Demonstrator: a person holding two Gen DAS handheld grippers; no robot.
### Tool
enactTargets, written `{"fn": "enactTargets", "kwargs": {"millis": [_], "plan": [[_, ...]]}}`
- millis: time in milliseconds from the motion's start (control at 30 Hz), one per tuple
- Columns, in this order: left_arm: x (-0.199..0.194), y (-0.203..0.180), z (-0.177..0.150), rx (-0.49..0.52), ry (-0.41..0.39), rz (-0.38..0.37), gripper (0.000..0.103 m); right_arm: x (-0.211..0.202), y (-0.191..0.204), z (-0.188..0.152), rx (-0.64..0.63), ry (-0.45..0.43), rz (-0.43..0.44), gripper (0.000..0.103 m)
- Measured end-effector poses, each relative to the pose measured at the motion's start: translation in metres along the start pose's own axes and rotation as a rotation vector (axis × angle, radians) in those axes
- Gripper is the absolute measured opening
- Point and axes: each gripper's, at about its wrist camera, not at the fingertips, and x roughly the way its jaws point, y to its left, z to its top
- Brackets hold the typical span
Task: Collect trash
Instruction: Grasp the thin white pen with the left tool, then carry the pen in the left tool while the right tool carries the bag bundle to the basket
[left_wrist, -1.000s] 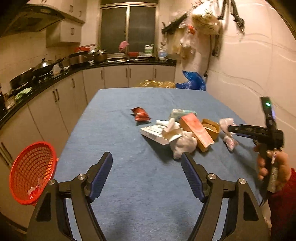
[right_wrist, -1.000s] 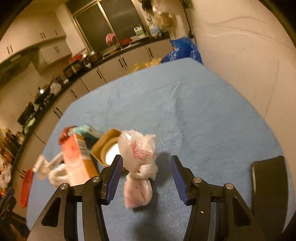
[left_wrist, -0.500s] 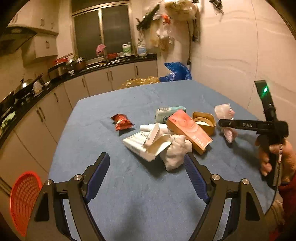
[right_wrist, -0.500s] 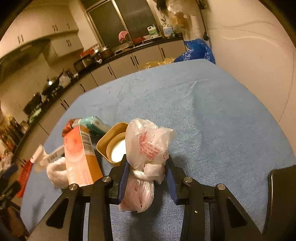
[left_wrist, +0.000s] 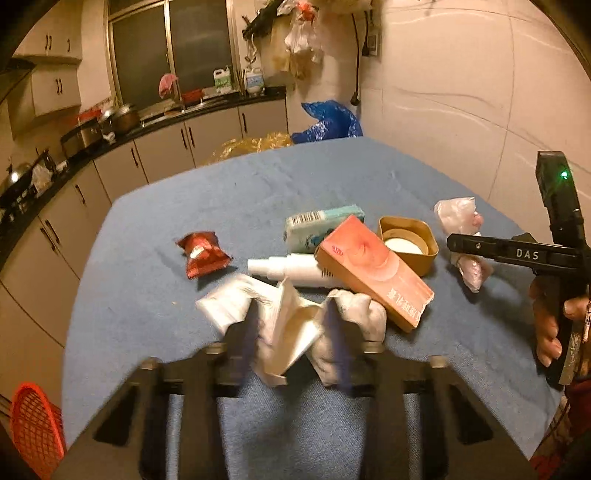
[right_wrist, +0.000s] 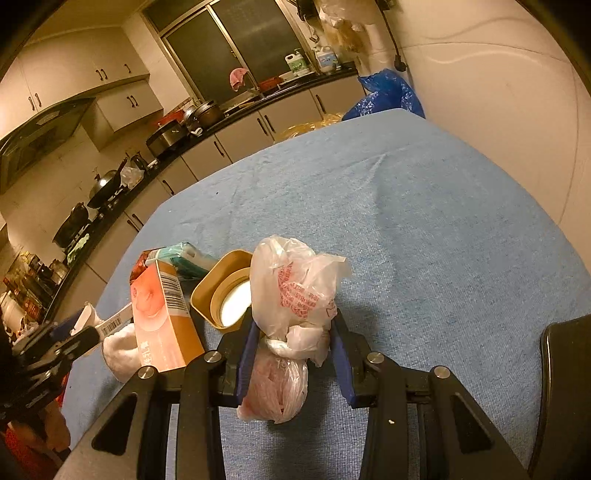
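My left gripper (left_wrist: 293, 332) is blurred and its jaws are closing on a torn white carton (left_wrist: 236, 306) at the near edge of the trash pile; the carton's flaps stand between the pads. Beside it lie a crumpled white wad (left_wrist: 364, 314), an orange carton (left_wrist: 373, 273), a white tube (left_wrist: 284, 267), a teal pack (left_wrist: 321, 225), a gold tub (left_wrist: 406, 240) and a red wrapper (left_wrist: 201, 254). My right gripper (right_wrist: 293, 347) is shut on the knot of a tied plastic bag (right_wrist: 295, 284), which rests on the blue table (right_wrist: 406, 206).
A red mesh basket (left_wrist: 33, 424) sits low past the table's left edge. A person's hand (left_wrist: 546, 321) holds the right gripper at the right. Kitchen counters with pots run along the left and back; a blue bag (left_wrist: 328, 122) lies beyond the far edge.
My left gripper moved forward to the pile and its wide-open jaws closed around the white carton. The right jaws closed on the plastic bag and have held still since.
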Motion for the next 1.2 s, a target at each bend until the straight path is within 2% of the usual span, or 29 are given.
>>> {"fn": "enactTargets", "kwargs": {"millis": [33, 100, 433, 533, 767, 967, 1200], "plan": [[0.0, 0.001, -0.001, -0.008, -0.002, 0.003, 0.011, -0.001, 0.001, -0.001, -0.006, -0.003, -0.001, 0.04], [-0.003, 0.003, -0.004, -0.029, -0.02, 0.004, 0.006, -0.002, 0.003, -0.001, -0.02, -0.011, 0.0, 0.04], [-0.054, -0.008, -0.032, -0.134, -0.15, -0.007, 0.005, -0.027, 0.028, -0.008, -0.123, -0.124, -0.017, 0.04], [-0.072, -0.019, -0.043, -0.126, -0.192, 0.014, 0.005, -0.042, 0.039, -0.014, -0.117, -0.134, 0.038, 0.04], [-0.109, -0.024, -0.057, -0.162, -0.268, -0.033, 0.005, -0.081, 0.085, -0.037, -0.219, -0.16, 0.107, 0.04], [-0.126, -0.021, -0.067, -0.185, -0.292, -0.042, 0.006, -0.09, 0.113, -0.054, -0.279, -0.148, 0.16, 0.04], [-0.131, -0.016, -0.071, -0.212, -0.294, -0.023, 0.006, -0.078, 0.133, -0.073, -0.333, -0.085, 0.185, 0.04]]}}
